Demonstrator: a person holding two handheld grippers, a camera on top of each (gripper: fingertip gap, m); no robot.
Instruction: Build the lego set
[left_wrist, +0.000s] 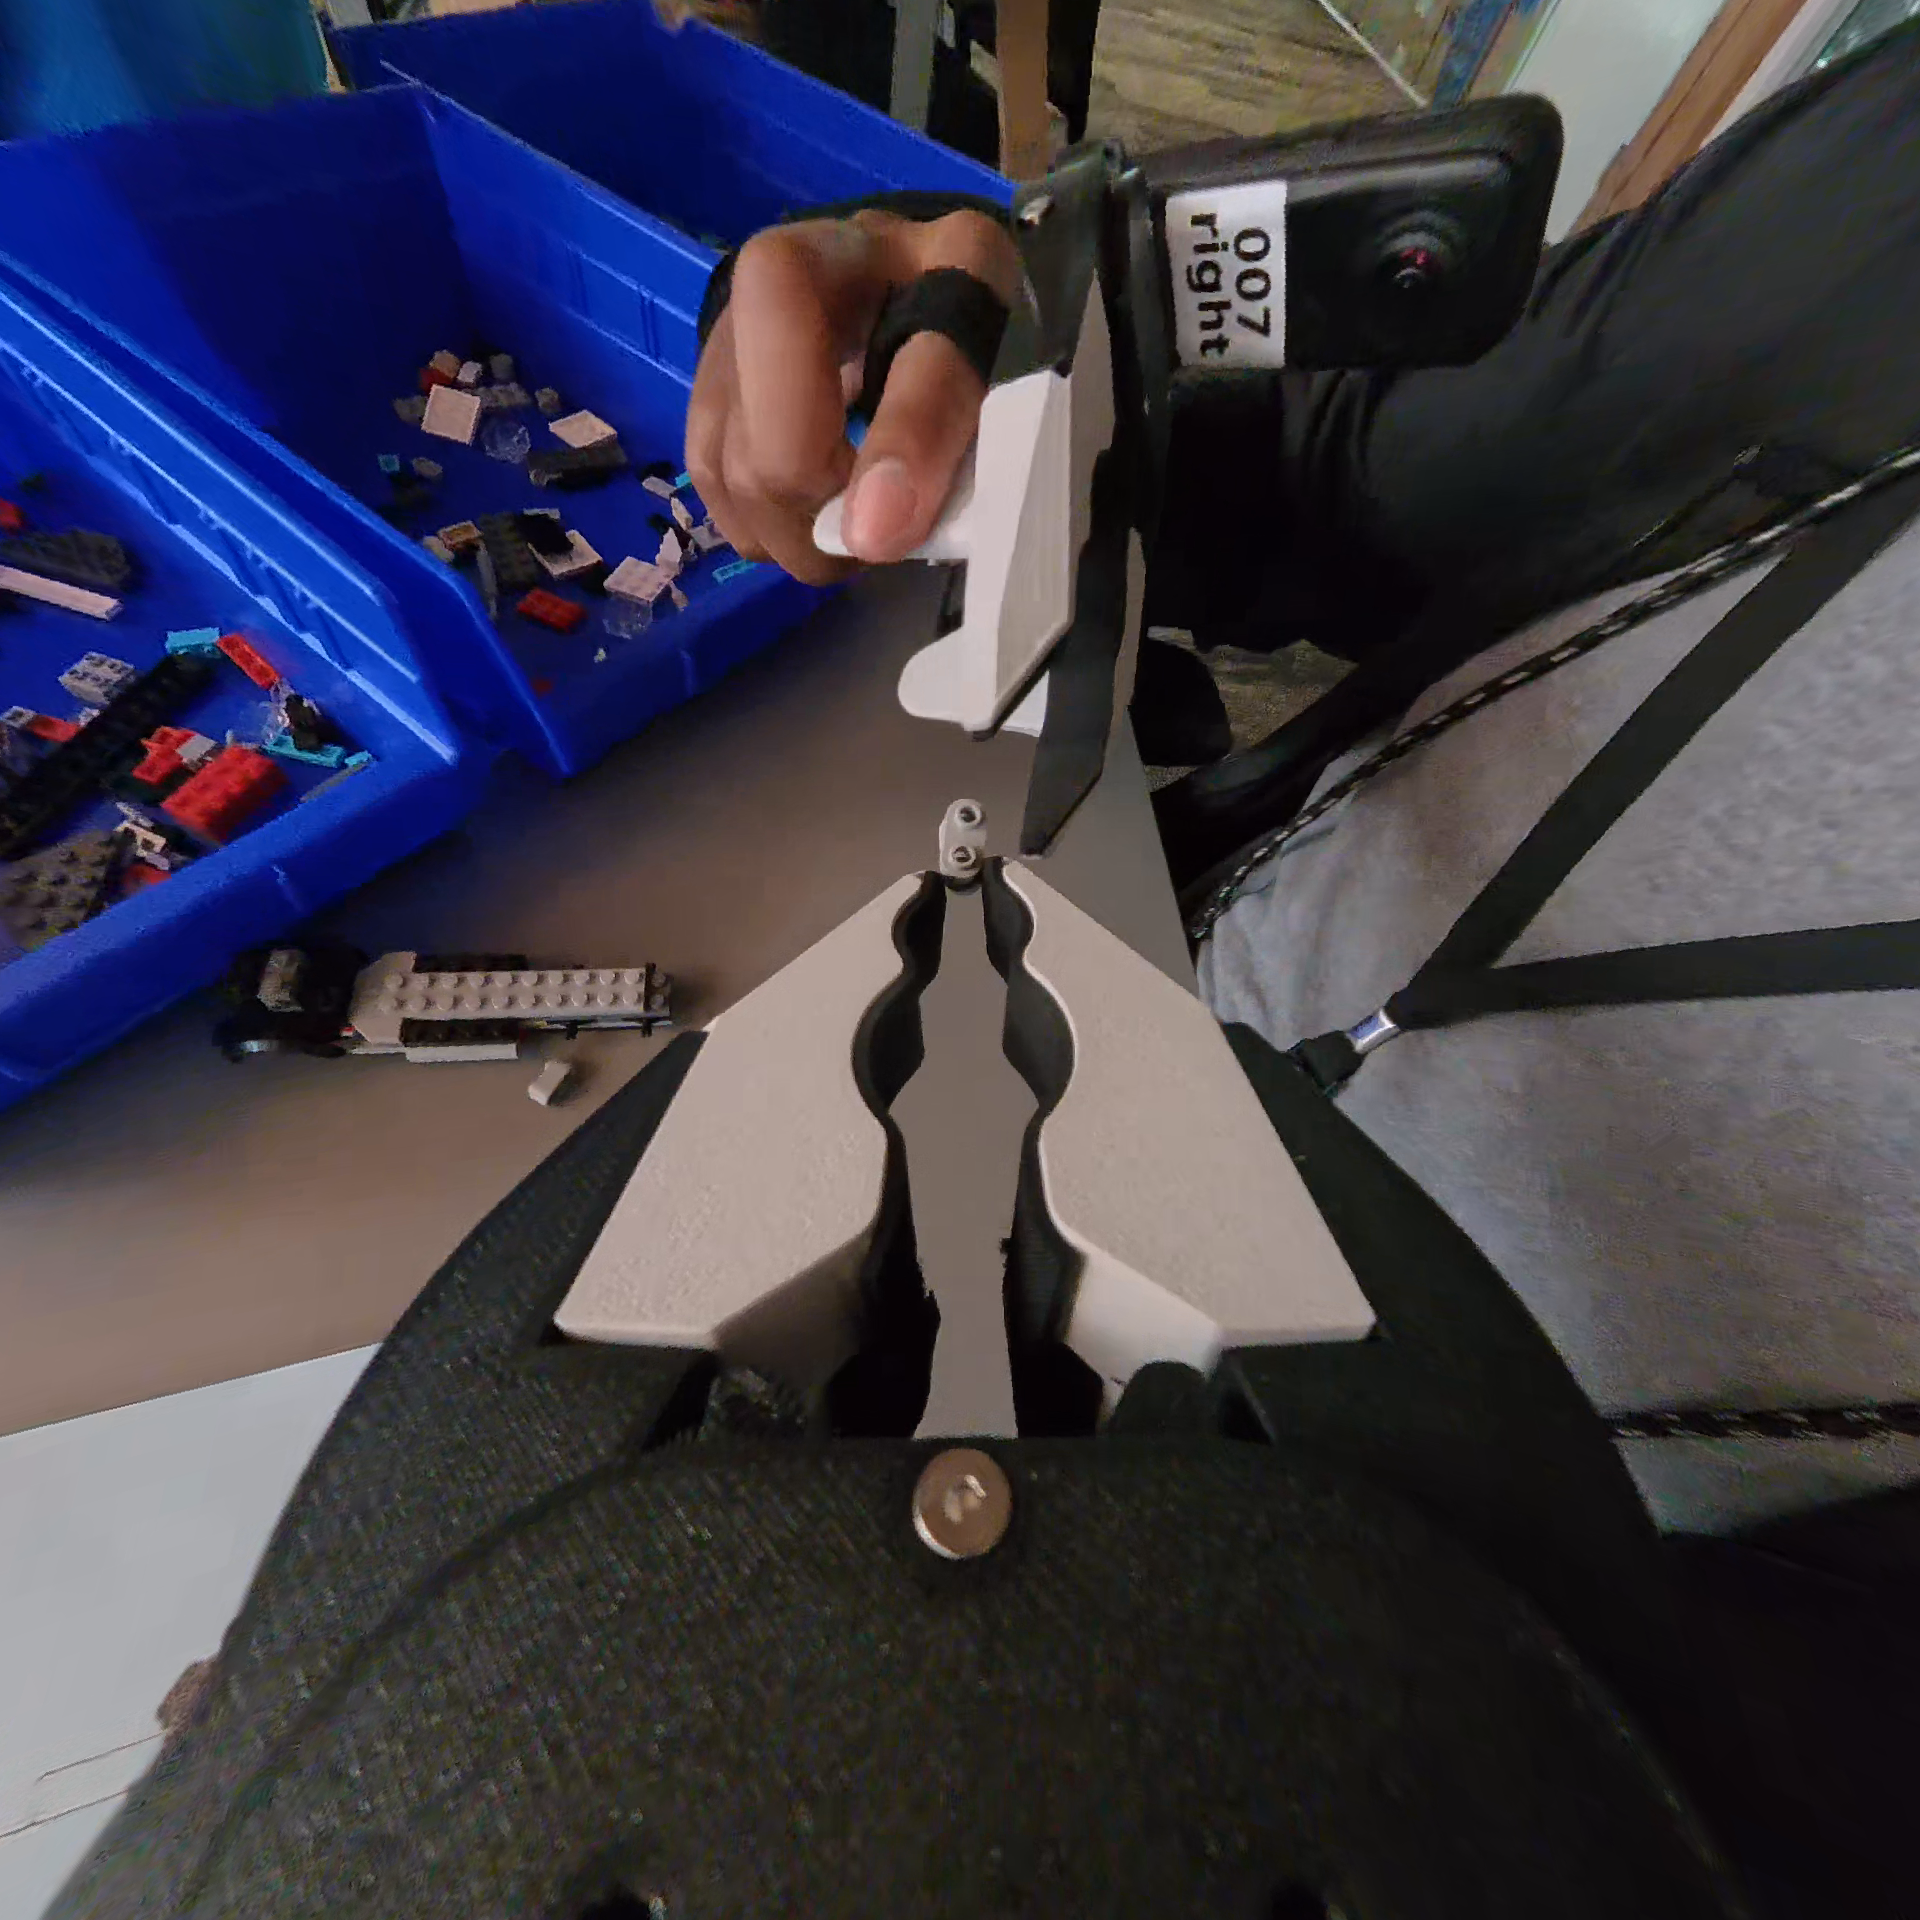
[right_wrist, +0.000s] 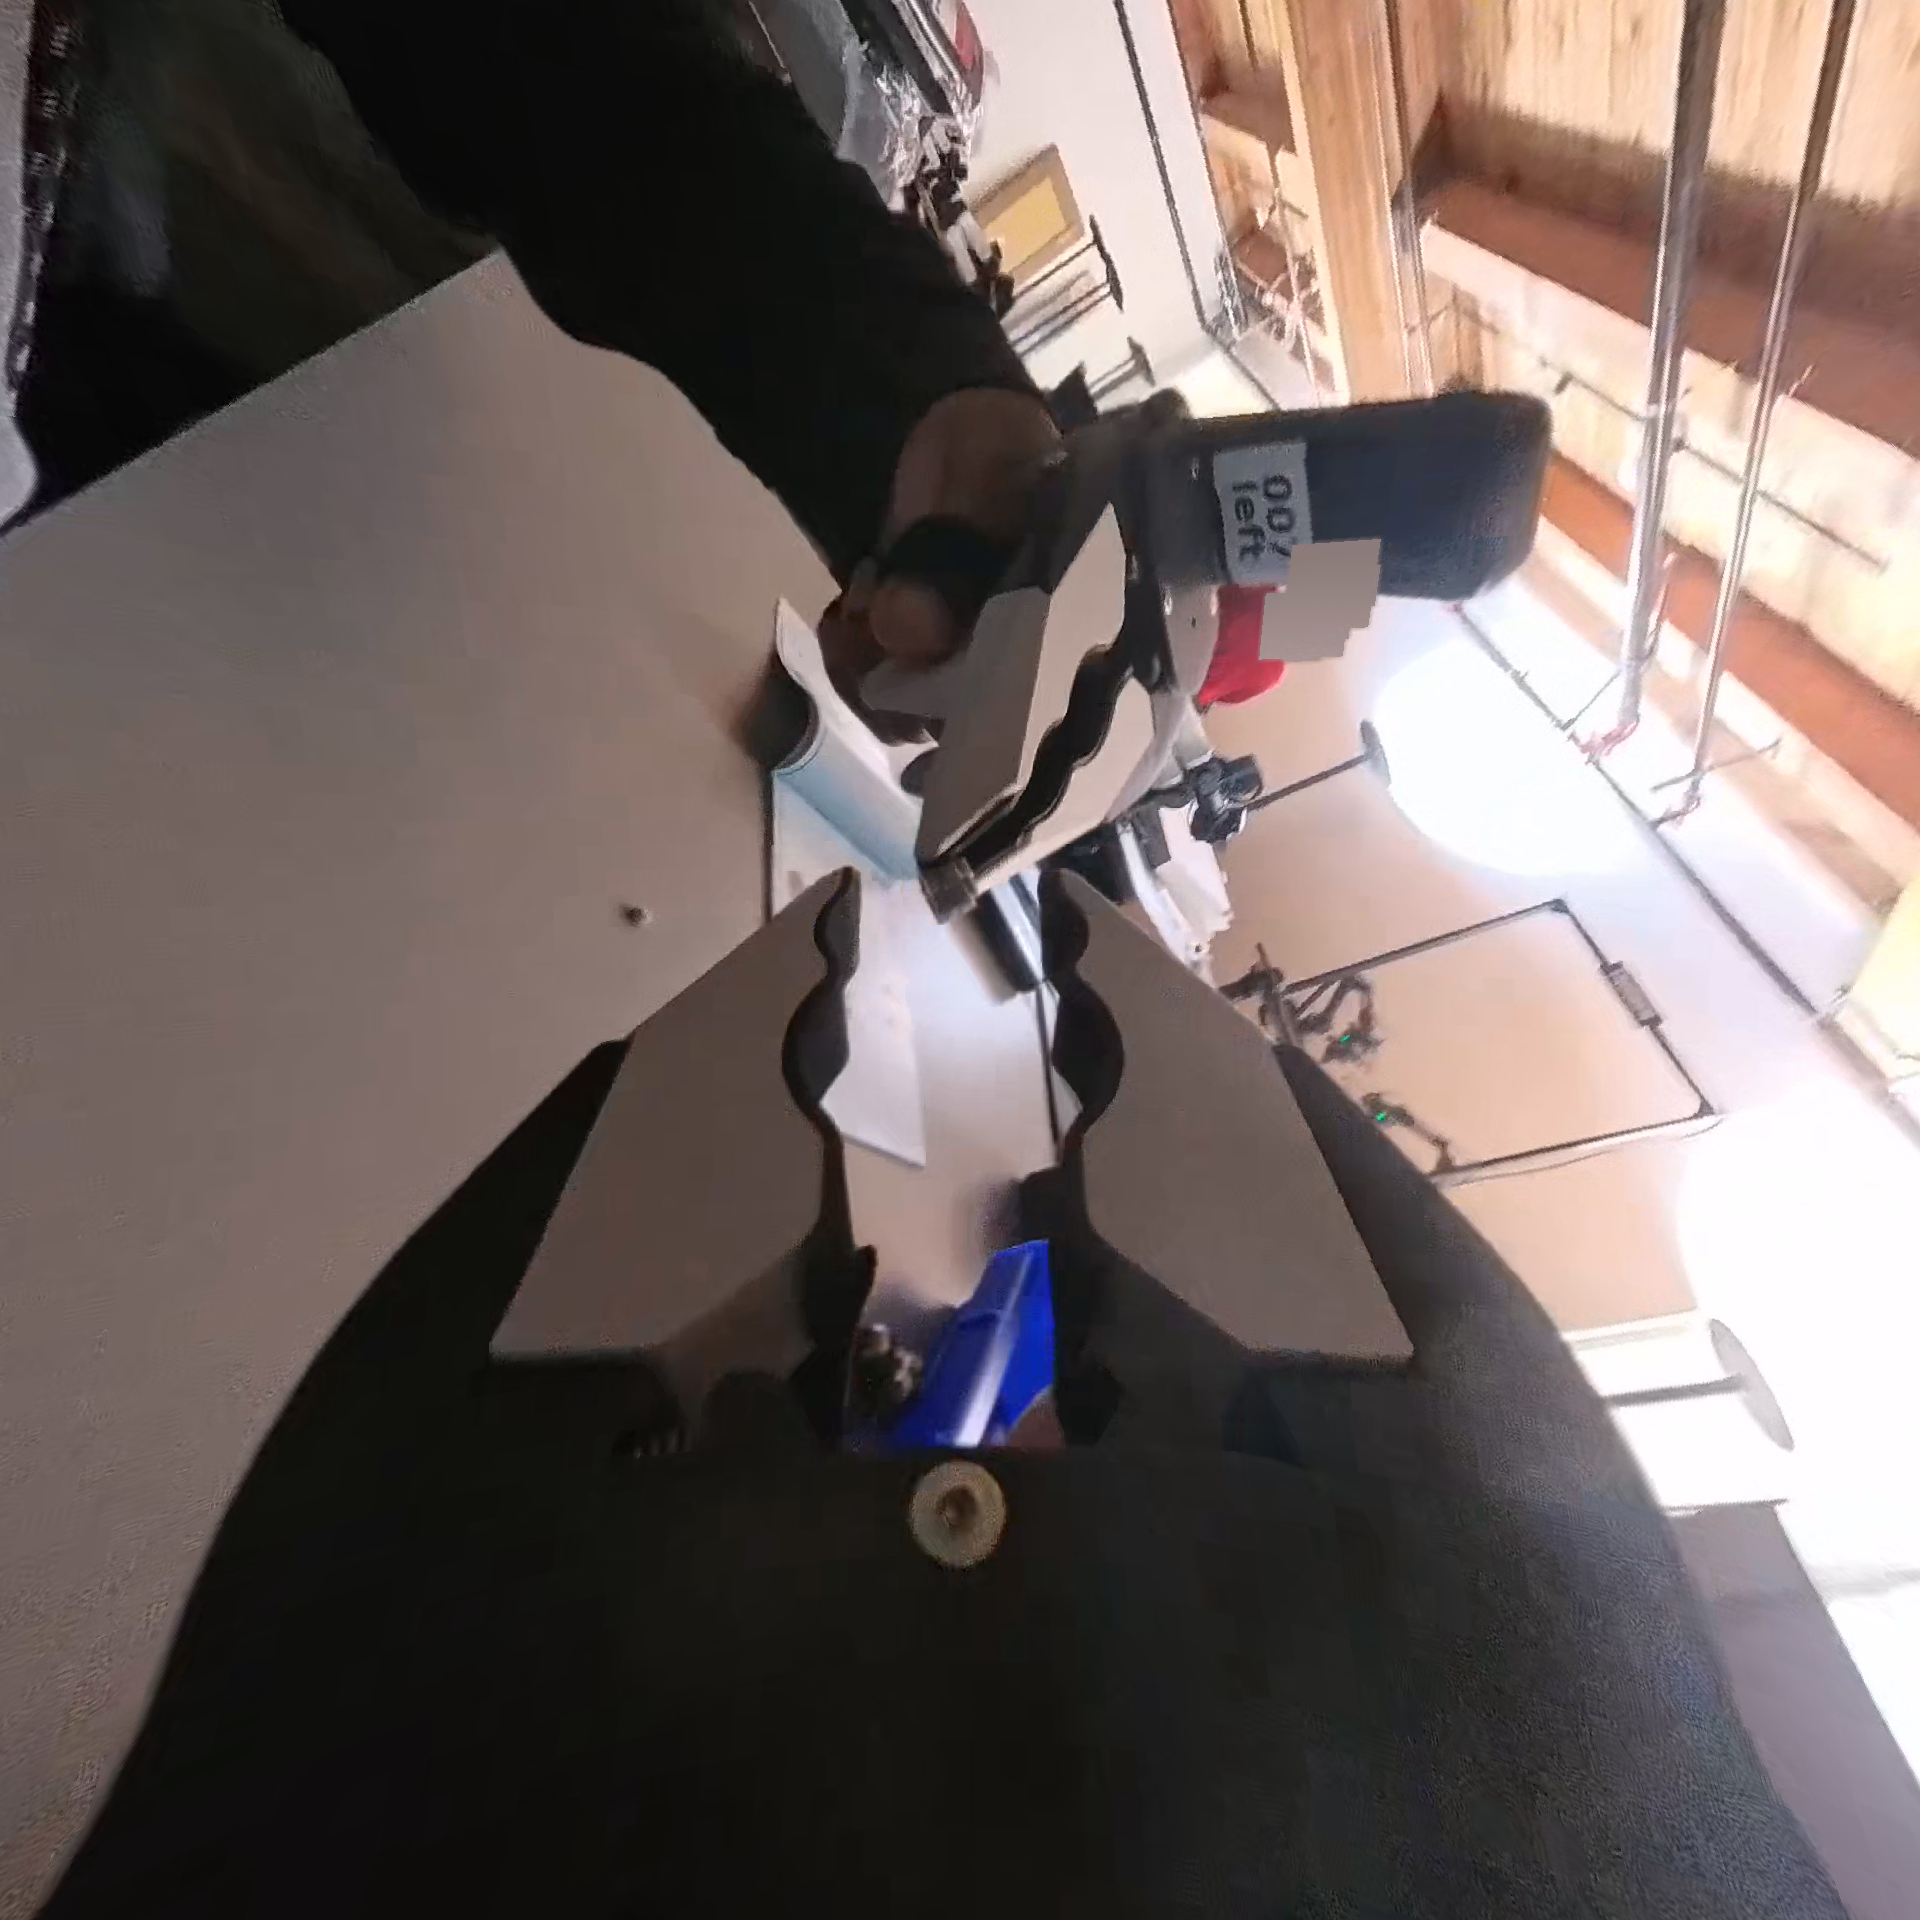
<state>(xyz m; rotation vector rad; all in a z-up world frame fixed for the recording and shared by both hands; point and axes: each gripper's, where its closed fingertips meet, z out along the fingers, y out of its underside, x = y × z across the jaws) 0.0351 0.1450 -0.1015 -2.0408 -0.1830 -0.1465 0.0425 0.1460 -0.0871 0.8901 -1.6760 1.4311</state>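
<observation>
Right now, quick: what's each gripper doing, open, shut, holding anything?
Left gripper: shut on a small grey lego piece at its tips.
Right gripper: open, holding nothing.

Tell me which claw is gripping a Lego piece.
The left claw: its tips pinch a small grey Lego piece. The right claw is open and empty.
</observation>
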